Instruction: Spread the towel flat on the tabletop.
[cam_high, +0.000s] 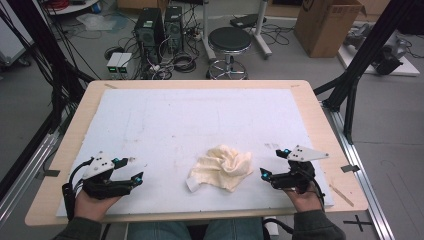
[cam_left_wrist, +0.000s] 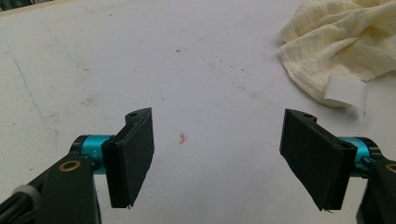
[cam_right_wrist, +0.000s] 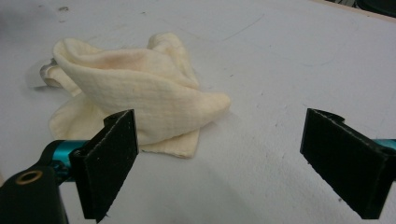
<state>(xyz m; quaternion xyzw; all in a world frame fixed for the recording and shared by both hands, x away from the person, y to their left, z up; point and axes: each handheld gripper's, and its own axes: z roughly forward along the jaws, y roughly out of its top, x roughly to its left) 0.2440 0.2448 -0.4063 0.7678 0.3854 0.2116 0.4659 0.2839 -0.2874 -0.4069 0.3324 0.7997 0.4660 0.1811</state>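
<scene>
Lying crumpled on the white tabletop (cam_high: 165, 120) between two wide-open hand-held grippers, cream muslin cloth (cam_high: 221, 168) sitting nearer the right hand-held gripper (cam_high: 273, 165) than the left hand-held gripper (cam_high: 130, 170).

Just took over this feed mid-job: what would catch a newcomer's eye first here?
The crumpled cream cloth, alone on the white table mat near its front edge. Flanking it, the left gripper and right gripper both rest open, neither touching the cloth. A white tag sticks out of the cloth's edge.
</scene>
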